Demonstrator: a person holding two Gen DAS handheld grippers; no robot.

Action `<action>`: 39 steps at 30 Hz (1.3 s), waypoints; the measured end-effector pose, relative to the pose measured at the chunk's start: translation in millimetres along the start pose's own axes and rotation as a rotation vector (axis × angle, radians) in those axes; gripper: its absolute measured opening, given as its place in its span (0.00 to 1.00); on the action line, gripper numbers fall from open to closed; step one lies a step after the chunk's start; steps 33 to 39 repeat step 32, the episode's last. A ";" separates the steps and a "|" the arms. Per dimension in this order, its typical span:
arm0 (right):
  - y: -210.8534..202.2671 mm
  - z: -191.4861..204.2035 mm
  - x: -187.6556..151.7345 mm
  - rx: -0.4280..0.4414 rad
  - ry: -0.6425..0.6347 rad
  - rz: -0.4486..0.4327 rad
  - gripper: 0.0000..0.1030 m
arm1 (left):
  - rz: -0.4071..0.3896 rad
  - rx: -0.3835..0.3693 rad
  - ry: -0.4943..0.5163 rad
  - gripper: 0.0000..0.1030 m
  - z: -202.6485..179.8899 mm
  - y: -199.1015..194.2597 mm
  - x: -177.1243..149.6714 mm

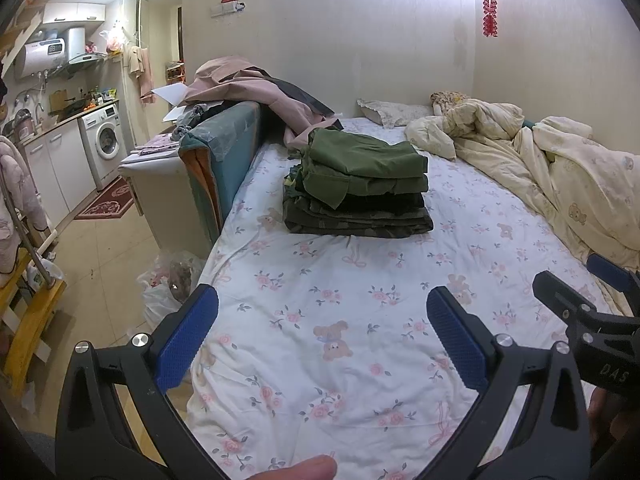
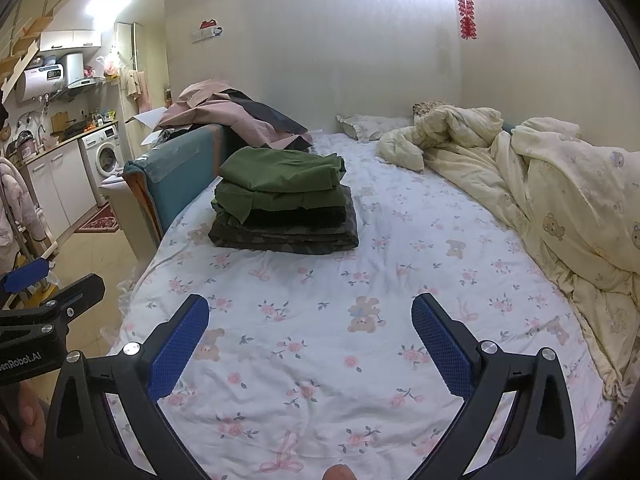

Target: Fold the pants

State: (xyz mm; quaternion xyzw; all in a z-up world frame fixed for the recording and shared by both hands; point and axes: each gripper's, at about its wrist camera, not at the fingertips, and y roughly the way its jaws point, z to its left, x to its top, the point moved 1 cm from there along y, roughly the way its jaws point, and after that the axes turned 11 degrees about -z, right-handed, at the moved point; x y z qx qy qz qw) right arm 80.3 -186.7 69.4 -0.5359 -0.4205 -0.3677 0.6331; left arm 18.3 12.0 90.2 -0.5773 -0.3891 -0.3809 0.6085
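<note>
Left gripper [image 1: 322, 340]: jaws spread wide, blue pads [image 1: 188, 336] well apart, nothing between them; it sits in the lower part of the left wrist frame, above the floral bed sheet [image 1: 328, 292]. A fingertip [image 1: 300, 470] shows at the bottom edge.

Right gripper [image 2: 310, 344]: jaws likewise spread wide and empty, low in the right wrist frame over the same sheet. In the left wrist view it [image 1: 592, 312] enters from the right edge; in the right wrist view the left gripper [image 2: 44, 300] enters from the left edge. The two tools are side by side, apart from each other.

Pants: a stack of folded pants [image 1: 356, 188] lies on the sheet, centre of the left wrist frame, left of centre in the right wrist frame [image 2: 282, 204]. Top layers plain green, a dark layer below, camouflage at the bottom. The stack is well apart from both grippers, neither touching it.

Surroundings: a crumpled cream quilt [image 1: 560, 176] fills the right side of the bed; a pillow [image 1: 394, 112] lies at the far end by the wall. Pink fabric [image 1: 248, 88] is heaped over a teal sofa back [image 1: 224, 148] just beside the bed, centre-left. Upper left shows a kitchen with a washing machine [image 1: 105, 140] and a water heater [image 1: 40, 54]. A red ornament [image 1: 489, 8] hangs on the wall, upper right
</note>
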 end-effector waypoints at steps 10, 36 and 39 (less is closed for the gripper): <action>-0.8 -0.3 1.3 -0.003 0.001 -0.002 1.00 | 0.000 0.000 -0.002 1.00 0.3 -0.2 -0.6; -2.8 -4.7 5.0 -0.010 -0.005 -0.010 1.00 | 0.003 0.002 0.005 1.00 2.1 0.3 -6.0; -2.8 -4.7 5.0 -0.010 -0.005 -0.010 1.00 | 0.003 0.002 0.005 1.00 2.1 0.3 -6.0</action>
